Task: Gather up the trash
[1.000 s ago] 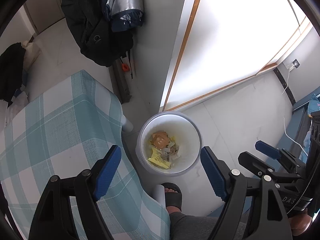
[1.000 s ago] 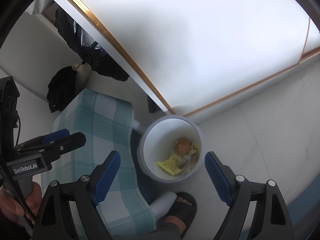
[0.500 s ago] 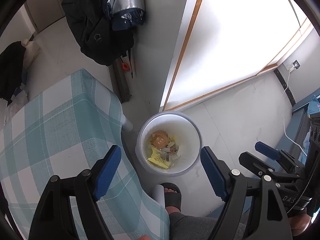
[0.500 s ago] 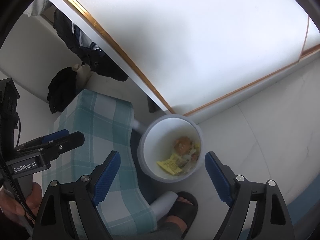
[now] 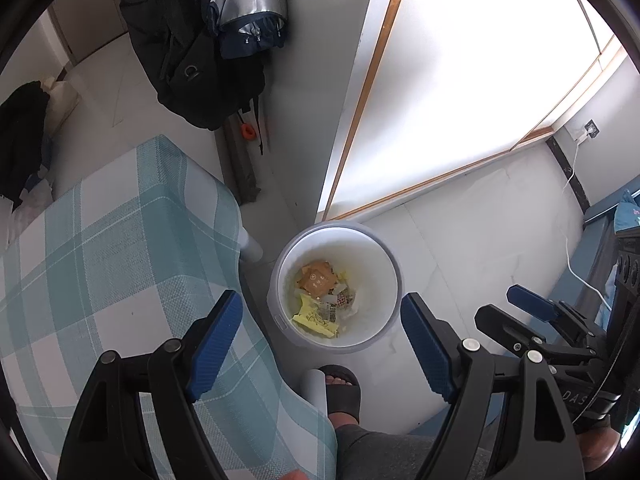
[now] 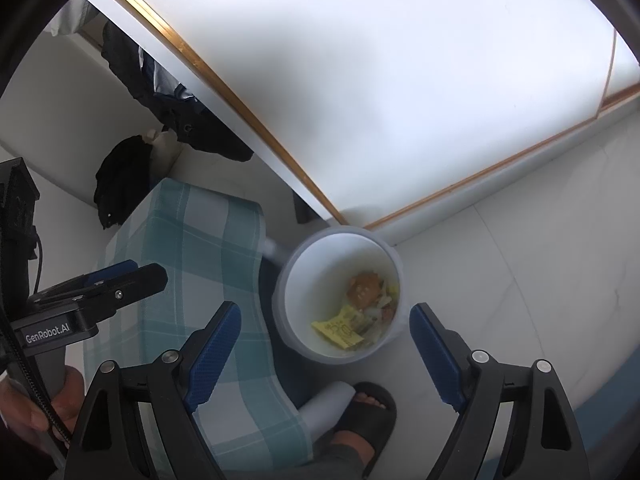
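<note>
A white round trash bin [image 5: 380, 248] stands on the floor beside the table; it also shows in the right wrist view [image 6: 304, 280]. Inside lie an orange packet [image 5: 316, 278], a yellow wrapper [image 5: 314, 318] and other scraps; the same yellow wrapper [image 6: 340, 330] and orange packet [image 6: 362, 286] show in the right wrist view. My left gripper [image 5: 322, 338] is open and empty, high above the bin. My right gripper [image 6: 324, 346] is open and empty, also high above it. The right gripper appears at the right of the left view [image 5: 536, 312]; the left gripper appears at the left of the right view [image 6: 112, 280].
A table with a teal checked cloth [image 5: 100, 264] lies left of the bin. A foot in a black sandal [image 5: 340, 392] stands just below the bin. Dark bags and jackets [image 5: 200, 40] hang on the wall. A bright window panel [image 5: 460, 80] is behind.
Almost nothing: both grippers stay open above the bin, with only a slight drift of the views.
</note>
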Demonstrator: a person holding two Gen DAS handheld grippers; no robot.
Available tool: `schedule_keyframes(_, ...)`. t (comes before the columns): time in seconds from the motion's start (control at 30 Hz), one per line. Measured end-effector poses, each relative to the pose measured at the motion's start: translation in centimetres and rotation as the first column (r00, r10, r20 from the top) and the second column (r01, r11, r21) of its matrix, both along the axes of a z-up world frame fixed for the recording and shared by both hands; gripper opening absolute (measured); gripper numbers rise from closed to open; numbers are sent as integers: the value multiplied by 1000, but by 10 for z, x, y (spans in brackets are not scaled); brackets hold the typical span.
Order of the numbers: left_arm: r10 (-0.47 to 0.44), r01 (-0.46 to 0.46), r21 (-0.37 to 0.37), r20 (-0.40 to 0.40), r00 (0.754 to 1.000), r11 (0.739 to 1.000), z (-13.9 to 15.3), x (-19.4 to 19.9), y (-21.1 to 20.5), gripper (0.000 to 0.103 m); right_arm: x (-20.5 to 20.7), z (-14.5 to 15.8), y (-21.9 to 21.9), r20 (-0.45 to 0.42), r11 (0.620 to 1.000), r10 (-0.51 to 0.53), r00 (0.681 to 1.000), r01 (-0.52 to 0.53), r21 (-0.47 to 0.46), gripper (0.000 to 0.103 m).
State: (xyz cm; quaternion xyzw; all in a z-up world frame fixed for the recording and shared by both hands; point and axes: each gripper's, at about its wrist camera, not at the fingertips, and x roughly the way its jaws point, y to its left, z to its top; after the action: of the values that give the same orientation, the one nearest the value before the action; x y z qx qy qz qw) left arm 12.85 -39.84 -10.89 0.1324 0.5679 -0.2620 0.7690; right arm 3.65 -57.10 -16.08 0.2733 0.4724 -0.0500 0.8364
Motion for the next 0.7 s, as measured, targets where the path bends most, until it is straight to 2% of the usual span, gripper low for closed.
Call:
schedule_keyframes(0.53, -15, 14, -12, -8, 1000, 1000, -2, 0, -2, 79, 1, -1, -1, -2, 1000, 0, 1000, 0, 2, 86)
schedule_keyframes(0.7, 7, -7, -10, -4, 1000, 1000, -3, 2, -2, 79, 2, -2, -2, -2, 1000, 0, 1000, 0, 6, 86)
